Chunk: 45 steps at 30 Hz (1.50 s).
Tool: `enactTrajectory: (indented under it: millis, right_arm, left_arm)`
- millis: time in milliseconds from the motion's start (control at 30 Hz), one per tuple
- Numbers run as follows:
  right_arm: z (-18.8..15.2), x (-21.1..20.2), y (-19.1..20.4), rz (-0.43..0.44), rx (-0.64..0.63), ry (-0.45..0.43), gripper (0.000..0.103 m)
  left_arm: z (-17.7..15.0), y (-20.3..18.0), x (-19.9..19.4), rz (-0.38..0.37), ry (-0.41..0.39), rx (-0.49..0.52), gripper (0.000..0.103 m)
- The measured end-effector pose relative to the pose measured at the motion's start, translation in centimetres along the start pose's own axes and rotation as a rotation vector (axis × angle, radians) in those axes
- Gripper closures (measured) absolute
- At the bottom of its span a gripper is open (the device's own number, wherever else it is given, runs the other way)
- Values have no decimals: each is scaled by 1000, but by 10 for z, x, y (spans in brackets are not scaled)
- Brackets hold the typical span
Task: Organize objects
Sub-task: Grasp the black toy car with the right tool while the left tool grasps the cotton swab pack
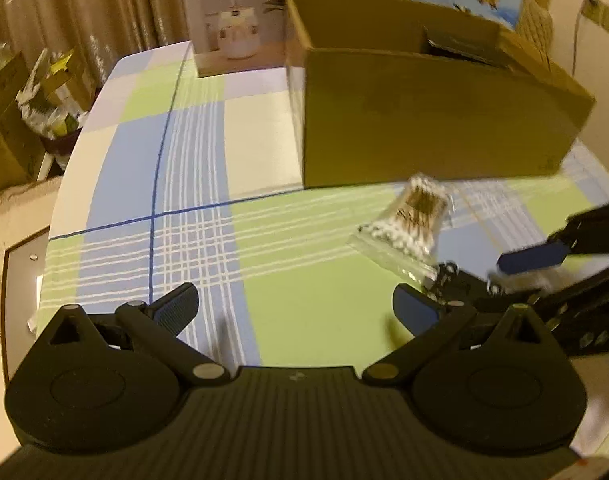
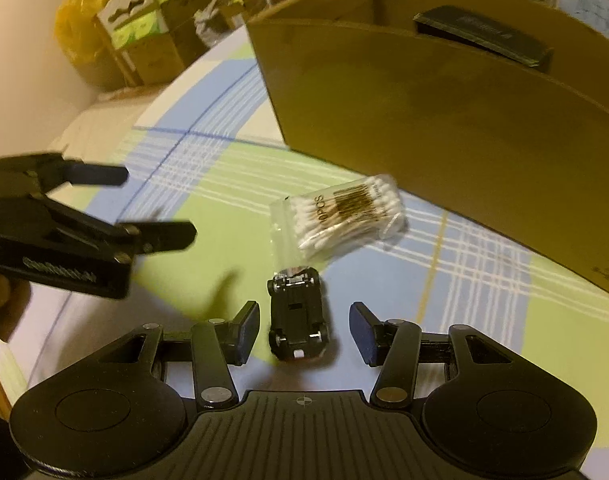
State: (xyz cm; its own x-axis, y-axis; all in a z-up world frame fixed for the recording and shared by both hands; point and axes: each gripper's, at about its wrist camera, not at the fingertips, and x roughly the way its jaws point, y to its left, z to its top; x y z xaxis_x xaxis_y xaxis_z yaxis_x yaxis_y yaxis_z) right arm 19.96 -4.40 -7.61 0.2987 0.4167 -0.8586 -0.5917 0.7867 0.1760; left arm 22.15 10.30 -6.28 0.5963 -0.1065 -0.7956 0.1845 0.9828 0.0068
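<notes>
Nearest in the right wrist view, the right gripper (image 2: 304, 330) has its ribbed, blue-padded fingers spread on either side of a small black toy car (image 2: 298, 314) lying upside down on the table (image 2: 444, 276), wheels up; the pads stand clear of it. Just beyond lies a clear plastic bag of cotton swabs (image 2: 344, 216), printed with a barcode and "0PCS". The left gripper (image 1: 294, 306) hangs released over bare cloth, nothing between its fingers. The table wears a smooth plaid cloth of green, blue and white. Farther back stands an open cardboard box (image 2: 444, 120) with a dark flat packet (image 2: 484, 36) inside. Behind it are printed cartons, beige curtains (image 1: 64, 12) and stacked boxes (image 2: 144, 36).
</notes>
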Motion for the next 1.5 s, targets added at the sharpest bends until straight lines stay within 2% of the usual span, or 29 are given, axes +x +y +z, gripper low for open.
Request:
enactTrajectory:
  millis: [167, 233, 433, 533, 767, 1000, 1167, 1500]
  right_arm:
    - [3, 12, 6, -21, -50, 13, 55]
    - [5, 14, 6, -24, -58, 15, 60]
    - [7, 17, 15, -52, -120, 21, 75]
    - [6, 17, 15, -58, -131, 21, 75]
    - [-9, -4, -15, -68, -18, -23, 76]
    - [-28, -27, -56, -100, 128, -59, 76]
    - [-41, -37, -70, -120, 175, -67, 76]
    - [-48, -47, -87, -135, 226, -88, 76]
  left_arm:
    - [0, 7, 3, 71, 29, -17, 1]
    - [-1, 9, 5, 91, 46, -28, 1]
    - [1, 9, 5, 78, 36, -37, 1]
    - [1, 8, 7, 77, 39, -36, 1]
    - [2, 6, 11, 50, 37, -42, 1]
    - [10, -24, 20, -30, 7, 66, 2]
    - [22, -46, 38, -89, -37, 131, 9]
    - [39, -76, 75, -122, -41, 211, 23]
